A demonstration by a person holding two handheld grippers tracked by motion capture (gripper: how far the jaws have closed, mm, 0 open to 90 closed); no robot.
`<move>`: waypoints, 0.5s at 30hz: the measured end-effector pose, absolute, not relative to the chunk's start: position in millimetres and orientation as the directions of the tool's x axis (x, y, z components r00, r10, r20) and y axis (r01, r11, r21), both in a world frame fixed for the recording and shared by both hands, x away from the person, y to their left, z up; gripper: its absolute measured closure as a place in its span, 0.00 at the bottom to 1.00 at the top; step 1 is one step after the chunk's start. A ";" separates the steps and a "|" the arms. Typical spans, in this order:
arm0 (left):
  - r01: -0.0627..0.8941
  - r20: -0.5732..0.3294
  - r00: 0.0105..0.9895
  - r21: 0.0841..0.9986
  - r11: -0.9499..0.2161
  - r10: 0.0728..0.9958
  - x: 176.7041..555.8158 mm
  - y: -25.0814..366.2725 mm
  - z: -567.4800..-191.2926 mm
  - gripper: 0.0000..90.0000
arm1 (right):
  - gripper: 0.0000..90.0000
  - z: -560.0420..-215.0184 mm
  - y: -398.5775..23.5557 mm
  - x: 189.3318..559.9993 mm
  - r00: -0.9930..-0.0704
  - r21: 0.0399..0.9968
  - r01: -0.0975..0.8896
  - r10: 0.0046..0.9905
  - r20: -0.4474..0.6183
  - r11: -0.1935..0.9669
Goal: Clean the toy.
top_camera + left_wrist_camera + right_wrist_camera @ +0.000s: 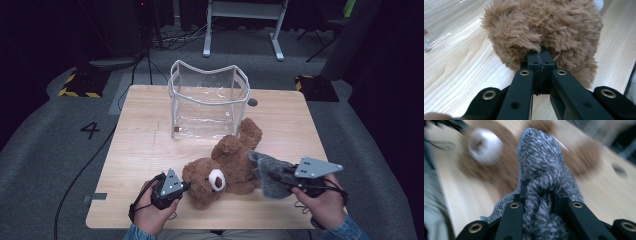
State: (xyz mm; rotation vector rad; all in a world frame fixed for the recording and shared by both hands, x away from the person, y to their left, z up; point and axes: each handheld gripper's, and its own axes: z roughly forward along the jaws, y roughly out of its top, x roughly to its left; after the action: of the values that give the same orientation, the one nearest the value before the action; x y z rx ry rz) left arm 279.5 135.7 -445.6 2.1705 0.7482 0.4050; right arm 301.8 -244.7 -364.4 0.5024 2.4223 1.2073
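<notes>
A brown teddy bear (225,167) lies on its back on the wooden table (145,150), its head toward the front edge. My left gripper (186,186) is at the bear's head, its jaws pressed together with the tips buried in the fur. In the left gripper view my left gripper (540,56) pinches the bear's fur (544,27). My right gripper (286,176) is just right of the bear and shut on a grey knitted cloth (270,175). In the right gripper view the cloth (539,152) is bunched between the jaws of my right gripper (541,188), and the bear (499,170) is a blur behind it.
A transparent bag with a white frame (207,100) stands open at the back of the table, just beyond the bear's leg. A small round hole (252,102) sits in the tabletop to its right. A white desk frame (245,20) and cables are on the floor beyond.
</notes>
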 end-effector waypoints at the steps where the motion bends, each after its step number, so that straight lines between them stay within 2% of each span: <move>1: 0.377 0.044 0.777 0.767 -0.519 0.628 279.3 135.1 -445.5 1.00 | 0.84 -361.4 -230.6 302.3 -0.877 0.817 0.109 0.441 -0.189 0.567; 9: 0.366 0.051 0.787 0.764 -0.531 0.615 277.8 131.8 -446.2 1.00 | 0.84 -364.8 -127.4 309.8 -0.956 0.828 -0.068 0.201 -0.214 0.556; 12: 0.385 0.044 0.777 0.757 -0.528 0.628 277.0 132.7 -446.9 1.00 | 0.84 -379.1 -103.3 317.6 -0.960 0.801 -0.084 0.167 -0.225 0.592; 15: 0.408 0.029 0.762 0.754 -0.515 0.647 278.0 136.6 -448.1 1.00 | 0.84 -391.1 -103.9 331.2 -0.947 0.784 -0.073 0.204 -0.248 0.616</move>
State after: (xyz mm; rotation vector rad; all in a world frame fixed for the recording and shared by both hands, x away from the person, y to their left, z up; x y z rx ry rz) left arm 278.0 136.6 -448.1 2.1816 0.7844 0.3963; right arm 331.2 -103.9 -391.1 0.1060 2.5306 1.2485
